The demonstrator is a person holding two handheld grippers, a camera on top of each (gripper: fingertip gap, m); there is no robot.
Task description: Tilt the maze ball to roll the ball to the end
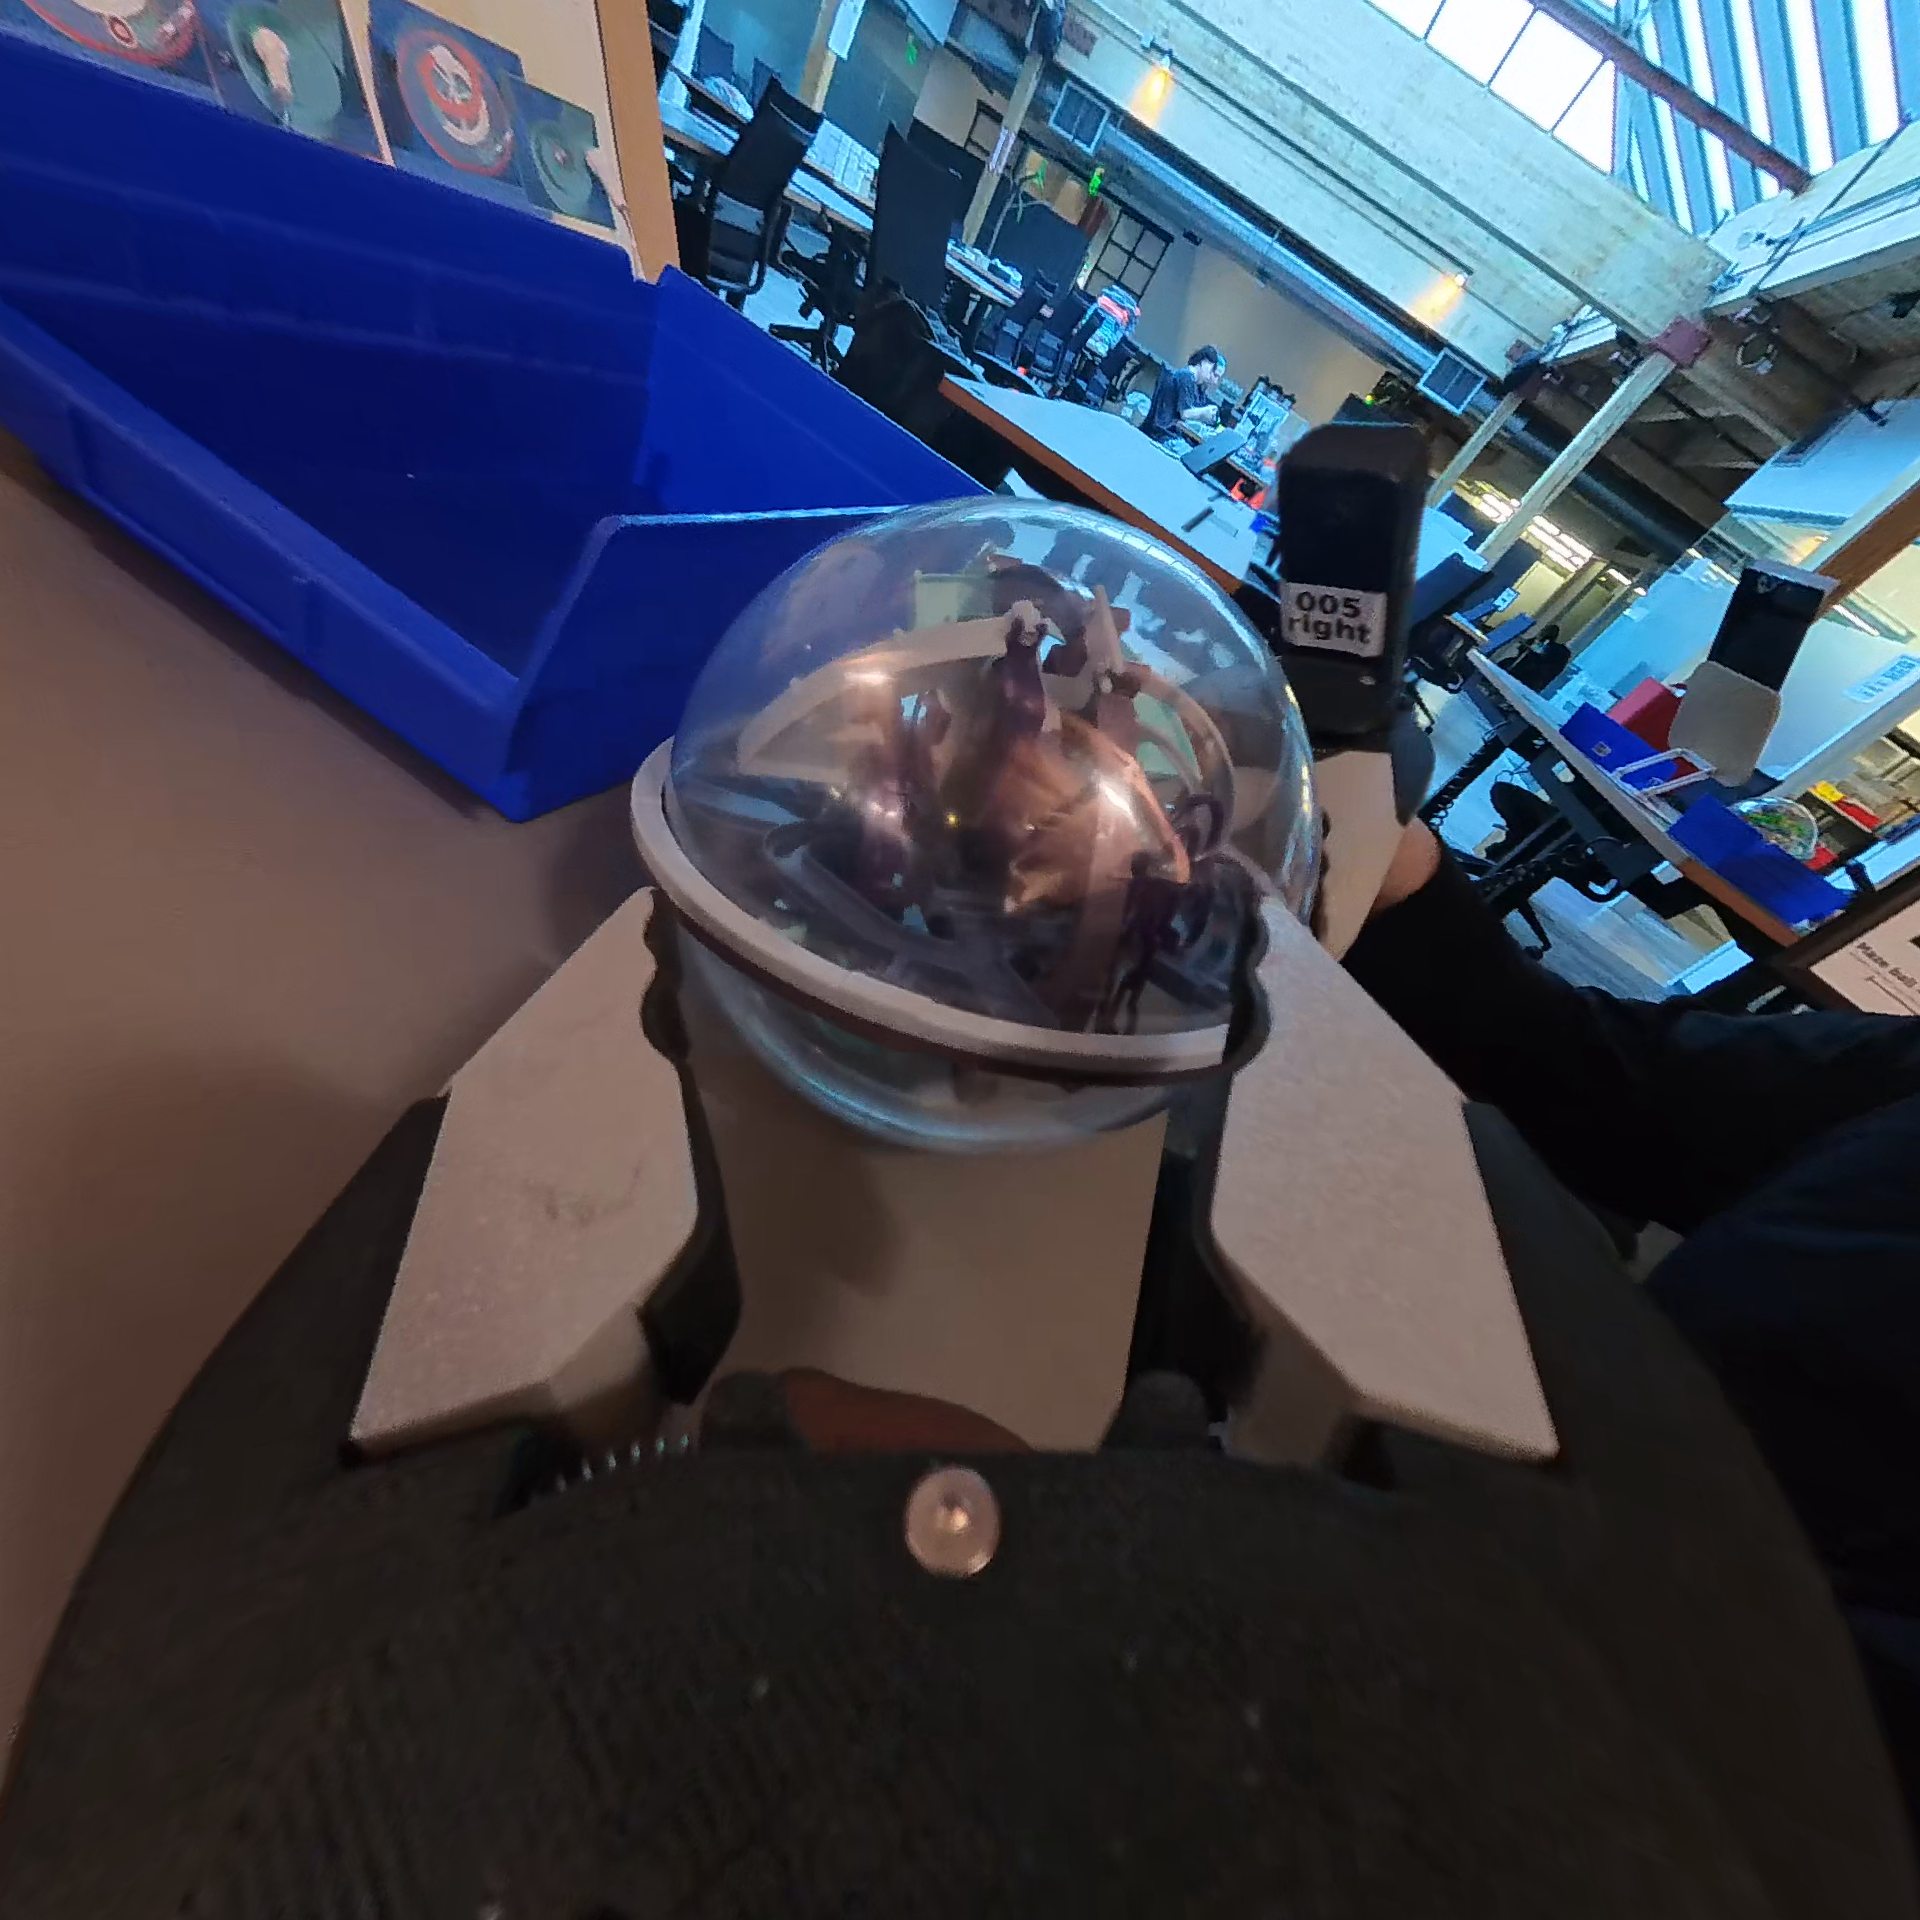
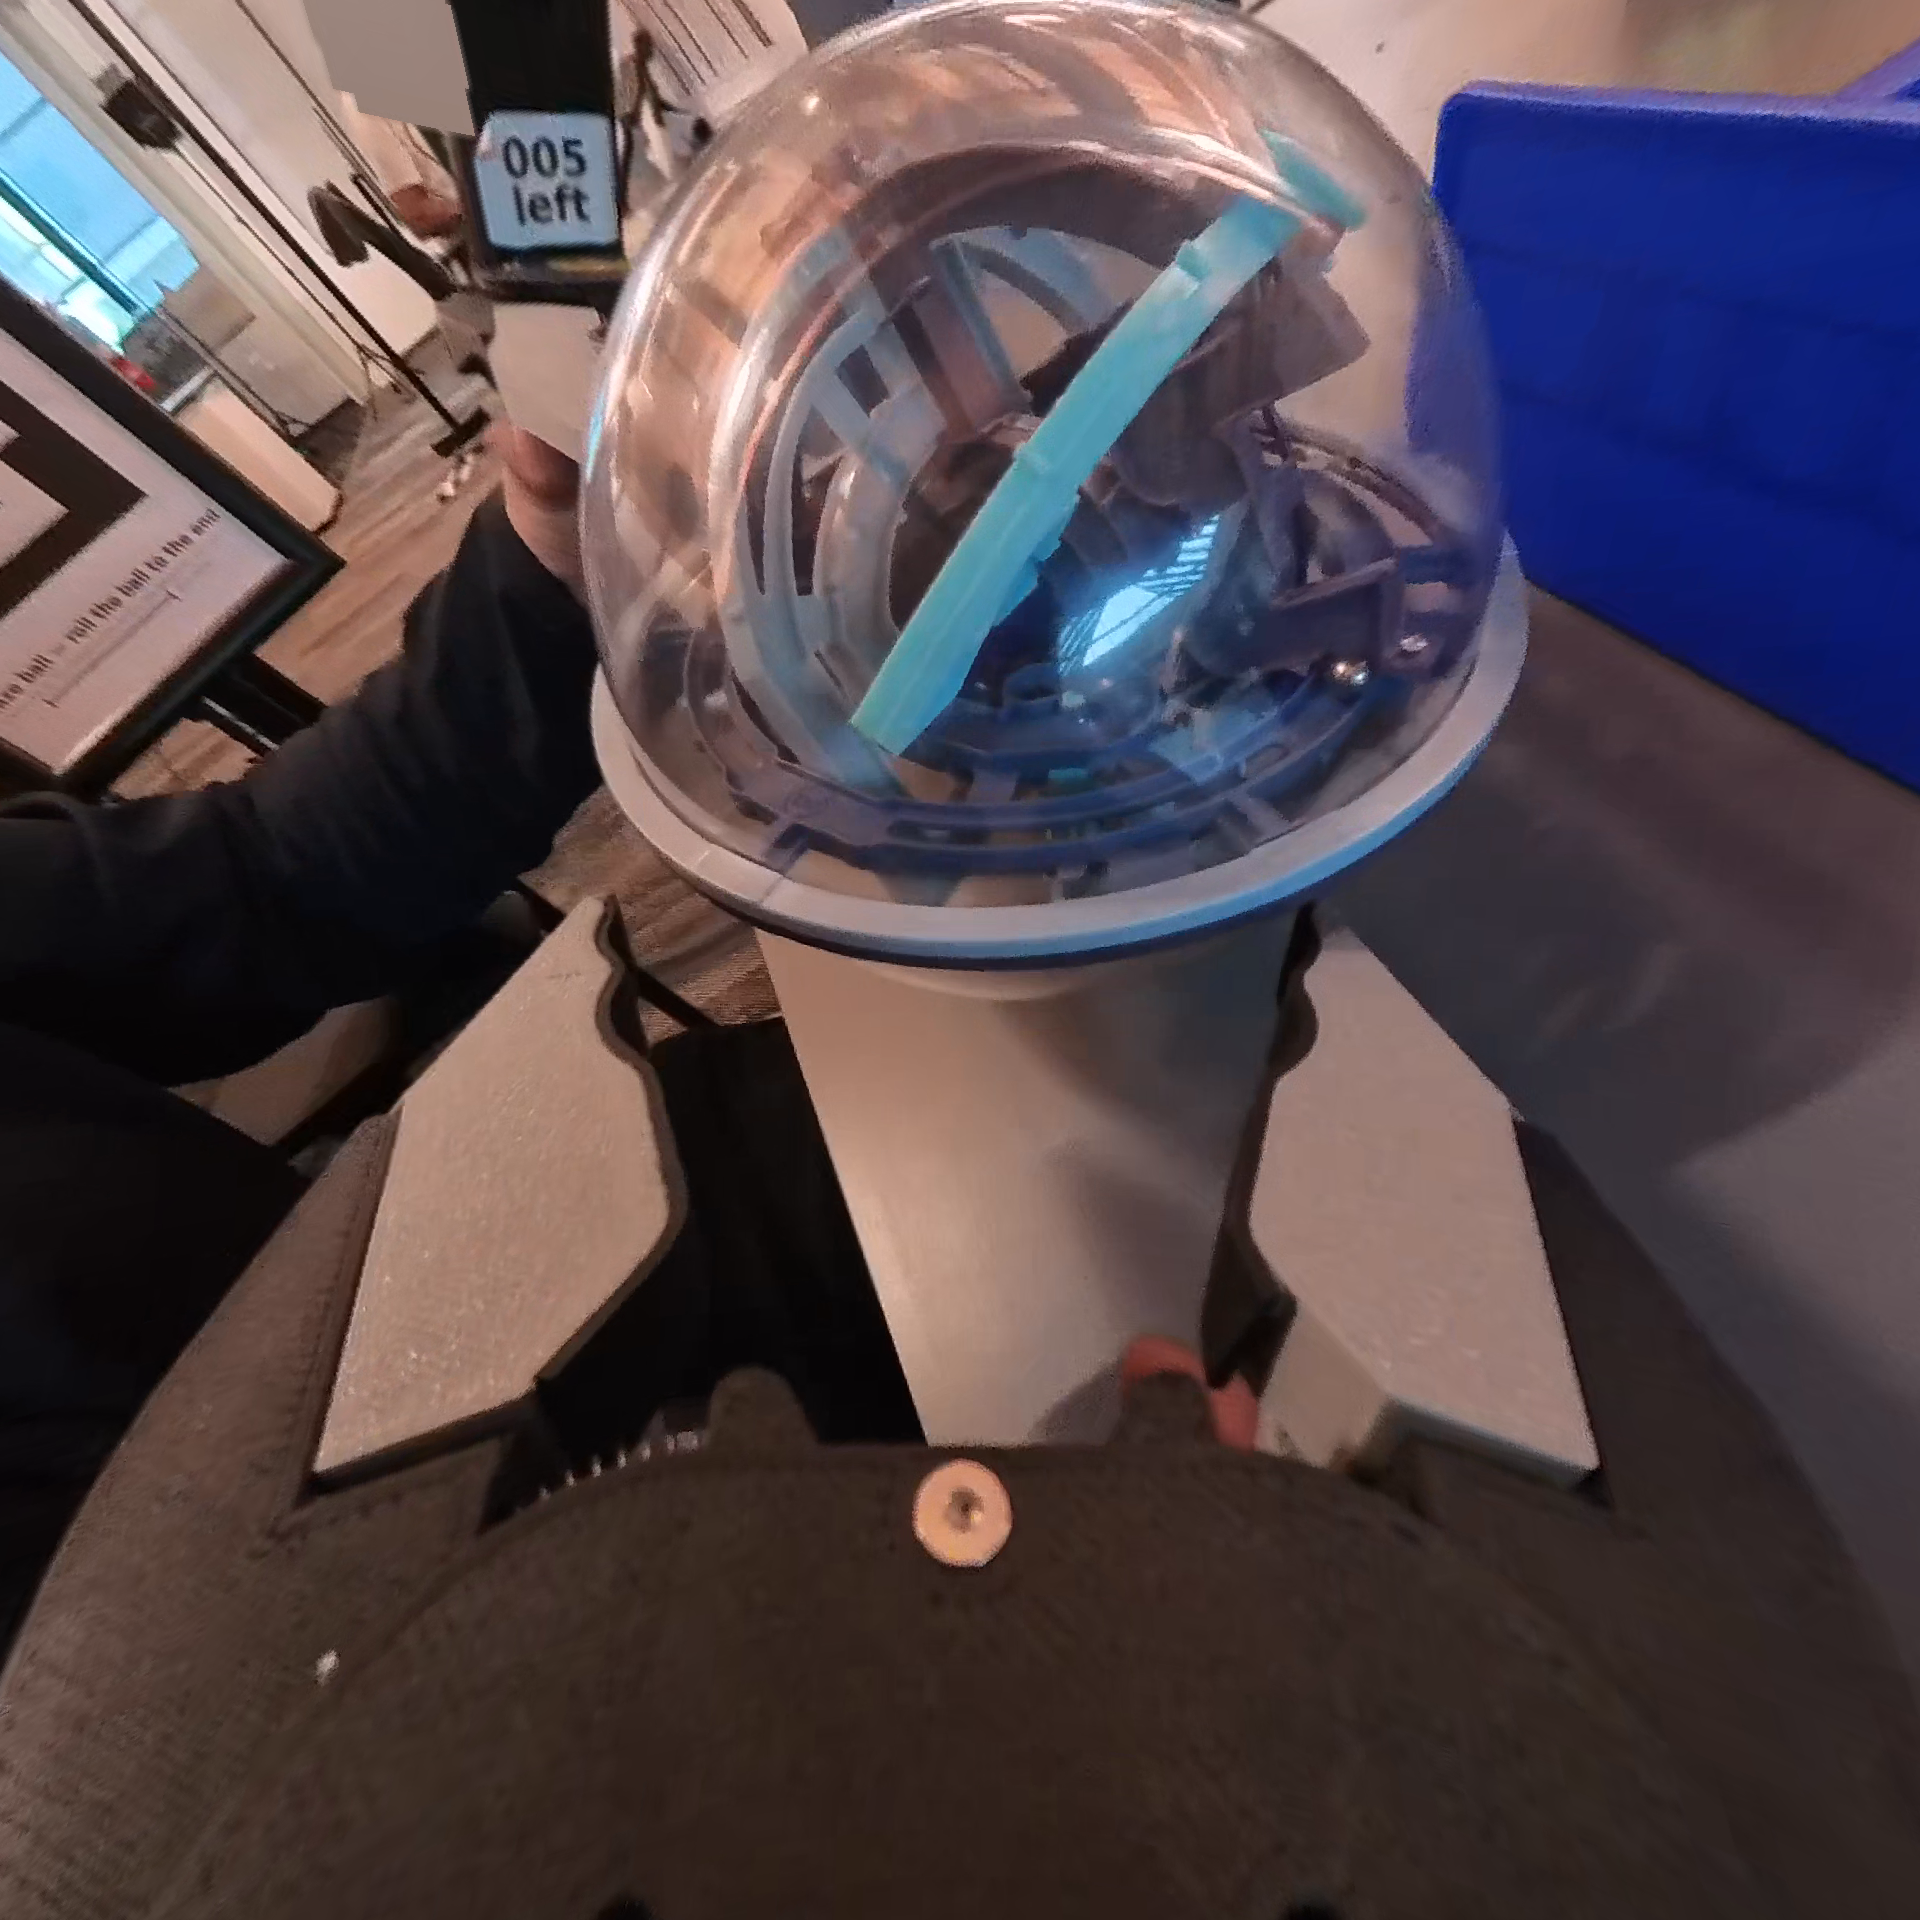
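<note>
Pinching maze ball (image 1: 977, 821) between left gripper (image 1: 951, 1023) jaws, right gripper (image 2: 951, 997) jaws clamping its handle.

Filling the gap ahead of both tongs: maze ball (image 2: 1049, 499). Blocking the far side of the left gripper (image 1: 951, 997): blue bin (image 1: 416, 468). Crowding the right gripper (image 2: 966, 977) on its right: same bin.

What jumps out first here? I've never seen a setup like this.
A clear maze ball full of coloured tracks fills both views, lifted off the table. The left tool clasps it at its white rim, and the right tool reaches in just under that rim. A blue bin sits behind.
</note>
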